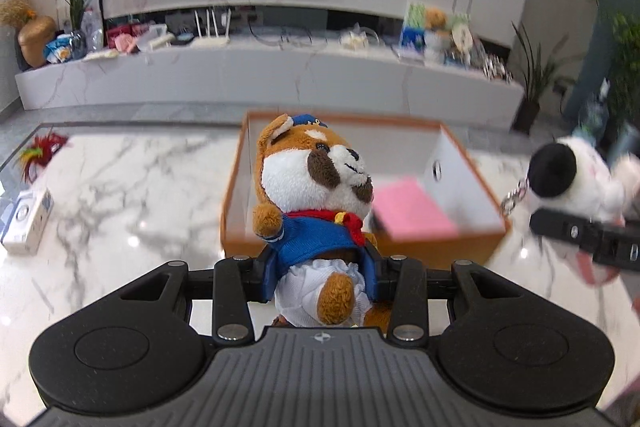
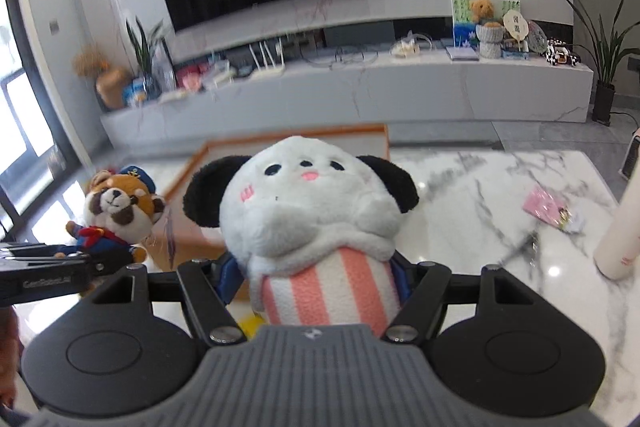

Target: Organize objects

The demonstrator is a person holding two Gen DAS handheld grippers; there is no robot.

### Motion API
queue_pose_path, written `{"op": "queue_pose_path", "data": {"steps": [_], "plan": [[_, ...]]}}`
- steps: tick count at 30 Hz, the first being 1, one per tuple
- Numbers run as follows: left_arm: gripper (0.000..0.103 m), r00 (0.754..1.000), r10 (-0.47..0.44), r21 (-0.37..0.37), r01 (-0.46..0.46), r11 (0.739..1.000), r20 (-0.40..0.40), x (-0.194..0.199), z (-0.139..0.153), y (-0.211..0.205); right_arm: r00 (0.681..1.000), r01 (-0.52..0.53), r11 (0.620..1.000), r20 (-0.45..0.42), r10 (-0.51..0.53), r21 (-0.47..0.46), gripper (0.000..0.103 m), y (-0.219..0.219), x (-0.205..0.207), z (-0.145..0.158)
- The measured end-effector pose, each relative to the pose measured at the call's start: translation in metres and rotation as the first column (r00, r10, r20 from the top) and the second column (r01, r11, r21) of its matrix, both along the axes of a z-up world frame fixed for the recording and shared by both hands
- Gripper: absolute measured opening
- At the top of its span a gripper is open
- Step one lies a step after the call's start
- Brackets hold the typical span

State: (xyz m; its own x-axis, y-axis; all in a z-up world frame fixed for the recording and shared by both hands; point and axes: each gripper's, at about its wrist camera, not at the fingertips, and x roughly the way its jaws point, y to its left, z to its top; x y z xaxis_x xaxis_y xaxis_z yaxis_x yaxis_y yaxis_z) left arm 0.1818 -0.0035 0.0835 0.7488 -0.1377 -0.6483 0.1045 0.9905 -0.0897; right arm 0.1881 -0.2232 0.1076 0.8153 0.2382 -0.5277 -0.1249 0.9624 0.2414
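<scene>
Two plush toys held, both just before the orange box (image 1: 440,247): left gripper (image 1: 320,277) jaws pinching the sailor dog (image 1: 316,195), right gripper (image 2: 320,283) jaws pinching the white puppy (image 2: 308,203). Best carried over the box's rim, lowered inside beside the pink pad (image 1: 412,211), then released.

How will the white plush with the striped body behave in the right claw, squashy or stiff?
Probably squashy: the white plush bulges over its striped body where the right claw pinches it. Likely light for its size, since it sits upright from a low grip. Fleece looks grippy, so slip seems unlikely, though the big head may flop if swung.
</scene>
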Motion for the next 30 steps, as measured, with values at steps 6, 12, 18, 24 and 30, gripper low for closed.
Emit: {"op": "queue_pose_path", "data": {"steps": [6,12,18,24,30], "plan": [[0.046,1.000,-0.001,-0.039,0.002,0.999,0.018,0.068,0.004,-0.001,0.997,0.053,0.998,0.058,-0.054,0.023,0.071,0.011,0.047,0.006],[0.046,0.999,0.004,-0.045,-0.006,0.999,-0.045,0.127,-0.028,-0.006,0.996,0.089,0.994,-0.002,-0.089,0.067,0.071,0.021,0.106,-0.024],[0.046,0.992,-0.022,-0.045,0.017,0.999,-0.125,0.166,-0.054,-0.013,0.995,0.070,0.997,-0.071,-0.066,0.045,0.071,0.033,0.151,-0.054],[0.046,0.979,-0.021,-0.035,0.015,0.999,-0.205,0.182,-0.069,-0.020,0.989,0.061,0.998,-0.130,-0.064,-0.027,0.071,0.044,0.183,-0.071],[0.046,0.968,-0.033,-0.005,0.033,0.999,-0.249,0.187,-0.079,-0.022,0.985,0.068,0.993,-0.151,-0.082,-0.099,0.072,0.050,0.192,-0.080]]}}
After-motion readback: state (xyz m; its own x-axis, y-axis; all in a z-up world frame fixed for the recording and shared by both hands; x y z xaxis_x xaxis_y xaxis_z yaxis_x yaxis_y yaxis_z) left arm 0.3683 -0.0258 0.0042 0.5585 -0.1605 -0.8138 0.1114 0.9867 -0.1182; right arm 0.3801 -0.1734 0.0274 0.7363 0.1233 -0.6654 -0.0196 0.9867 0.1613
